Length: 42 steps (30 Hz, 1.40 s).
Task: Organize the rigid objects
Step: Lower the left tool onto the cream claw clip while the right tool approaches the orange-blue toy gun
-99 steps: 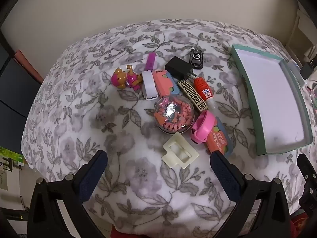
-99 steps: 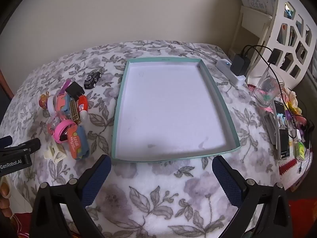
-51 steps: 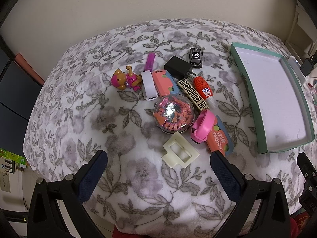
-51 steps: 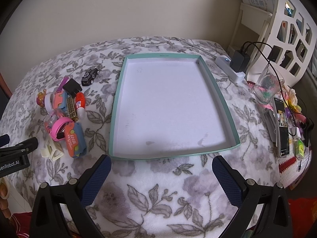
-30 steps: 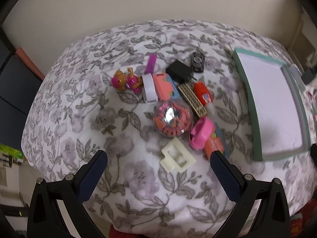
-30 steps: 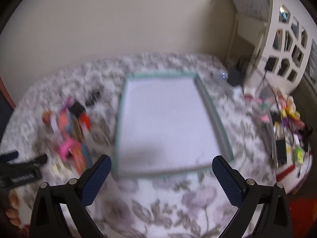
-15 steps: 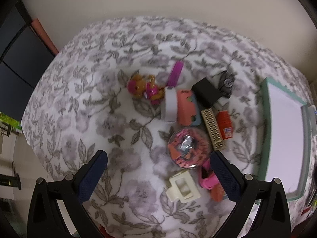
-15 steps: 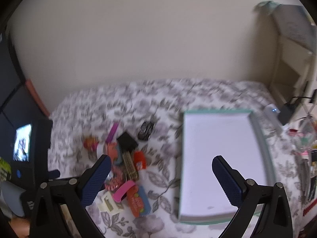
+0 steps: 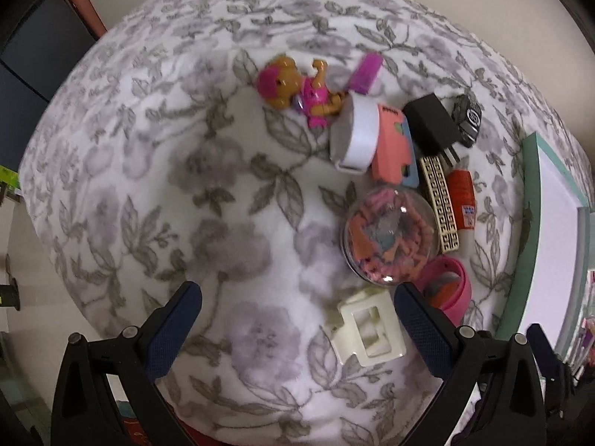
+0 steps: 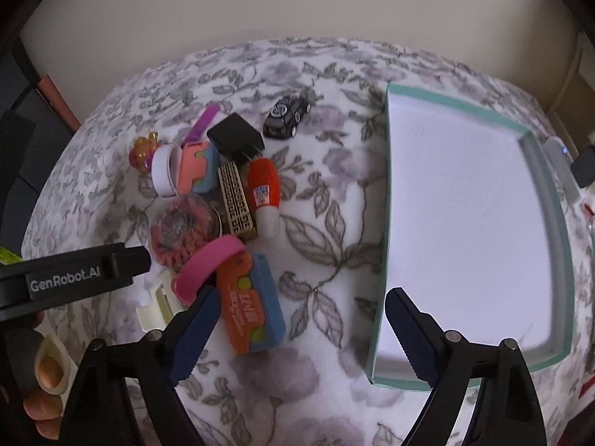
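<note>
The tray (image 10: 465, 223) sits on the right side of the bed, its teal rim (image 10: 383, 245) standing up as a wall facing the toy pile; its white floor is bare. Between that rim and the pile runs a strip of open floral blanket (image 10: 327, 230), and more open blanket spreads left of the pile in the left wrist view (image 9: 156, 193). The pile is tight: a figurine (image 9: 293, 89) touches a purple strip (image 9: 366, 72) and a white band (image 9: 353, 135), which leans on a pink-and-blue block (image 9: 392, 148); a black charger (image 9: 431, 126) lies beside a toy car (image 9: 466, 119), which stands apart from the rest in the right wrist view. A patterned bar (image 9: 440, 204) lies against a glue tube (image 9: 463, 199), and a clear dome (image 9: 388, 238) of pink pieces touches the bar. Nearest the tools lie a pink ring (image 10: 210, 264), an orange-and-blue toy (image 10: 253, 304) and a cream clip (image 9: 368, 325). The left gripper (image 9: 297, 319) hangs released above the blanket, pointing down, its right finger just beside the clip. The right gripper (image 10: 297, 330) has just been narrowing its jaws yet stands released, nothing pressed between them, its left finger (image 10: 193, 330) over the edge of the orange-and-blue toy. A plain wall backs the bed; dark furniture stands at the left.
</note>
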Available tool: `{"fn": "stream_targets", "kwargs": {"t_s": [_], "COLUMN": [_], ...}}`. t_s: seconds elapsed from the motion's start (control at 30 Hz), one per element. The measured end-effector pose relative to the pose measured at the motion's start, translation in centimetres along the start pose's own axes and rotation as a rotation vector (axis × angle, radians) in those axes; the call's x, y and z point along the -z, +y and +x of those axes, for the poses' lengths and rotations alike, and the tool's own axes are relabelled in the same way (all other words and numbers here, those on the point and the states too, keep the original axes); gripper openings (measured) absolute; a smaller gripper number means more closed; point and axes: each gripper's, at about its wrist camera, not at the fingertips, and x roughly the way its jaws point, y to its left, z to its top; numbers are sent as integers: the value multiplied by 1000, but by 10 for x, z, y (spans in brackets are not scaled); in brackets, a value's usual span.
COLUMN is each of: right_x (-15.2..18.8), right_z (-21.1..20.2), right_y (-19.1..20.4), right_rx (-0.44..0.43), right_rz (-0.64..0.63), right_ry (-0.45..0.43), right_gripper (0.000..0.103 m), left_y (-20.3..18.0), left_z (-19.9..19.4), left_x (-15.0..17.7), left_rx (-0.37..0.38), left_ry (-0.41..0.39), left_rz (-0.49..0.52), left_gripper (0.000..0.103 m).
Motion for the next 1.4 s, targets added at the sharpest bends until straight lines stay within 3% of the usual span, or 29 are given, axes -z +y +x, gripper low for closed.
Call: {"fn": "stream_targets", "kwargs": {"t_s": [0.13,0.23,0.47,0.53,0.9,1.4], "right_x": [2,4,8,9,19,17], "right_z": [3,9,15,18,43,44], "right_y": [2,6,17,19,35,29], "right_rx": [5,2,-22,-21,37,23], "right_rz": [-8,-23,-61,-73,-145,-130], "right_ry": [16,37,51,63,121,115], "right_gripper": [91,81,79,78,73,71], "left_y": [-2,-4,-14,-17,-33,-34], "left_z": [3,4,11,15,33,24], "left_x": [3,4,9,8,18,34], "left_rx": [41,38,16,11,5,31], "left_ry": [21,24,43,48,66,70], "left_rz": [4,22,41,51,85,111], "left_gripper": [103,103,101,96,91,84]}}
